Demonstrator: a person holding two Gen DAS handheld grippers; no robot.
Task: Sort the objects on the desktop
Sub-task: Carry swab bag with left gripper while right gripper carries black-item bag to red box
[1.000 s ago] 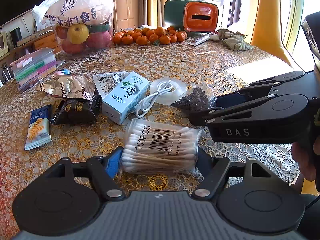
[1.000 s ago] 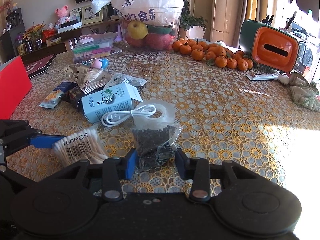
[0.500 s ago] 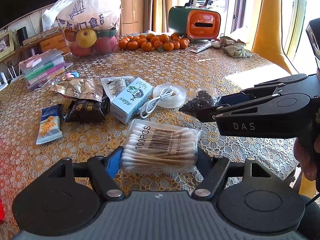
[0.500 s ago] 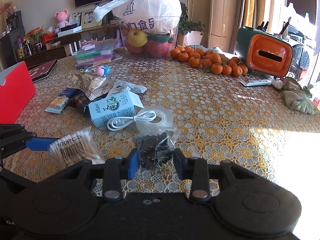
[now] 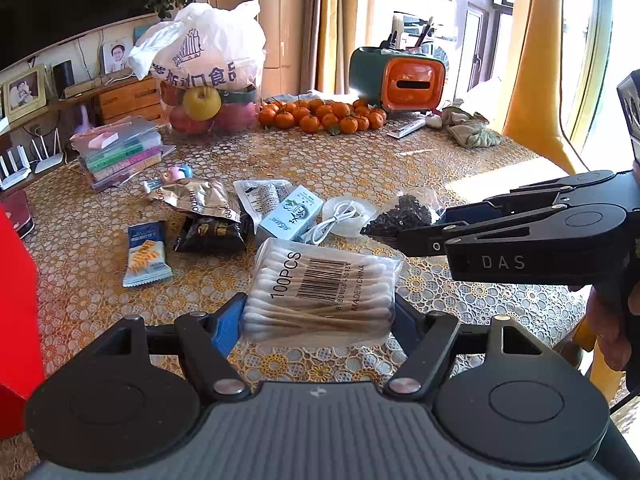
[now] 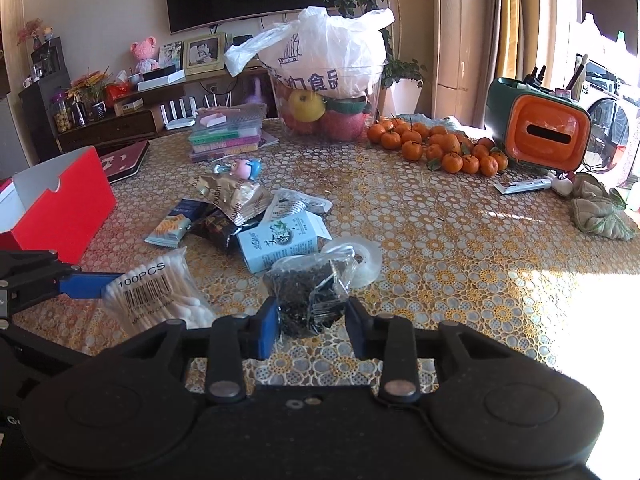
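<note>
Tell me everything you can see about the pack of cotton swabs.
The swab pack is a clear, soft plastic bag of white-tipped, wooden-stemmed cotton swabs lying side by side. Its label reads 100PCS, with a barcode and MADE IN CHINA. The left gripper has its jaws closed on the pack's two sides, with blue pads against the plastic. It seems lifted off the lace-patterned table, label up. From the right wrist view, nothing else touches it.

Cotton swab pack (image 5: 320, 292) left of tea bag (image 6: 312, 296); box (image 6: 60, 208) probably farther left.
</note>
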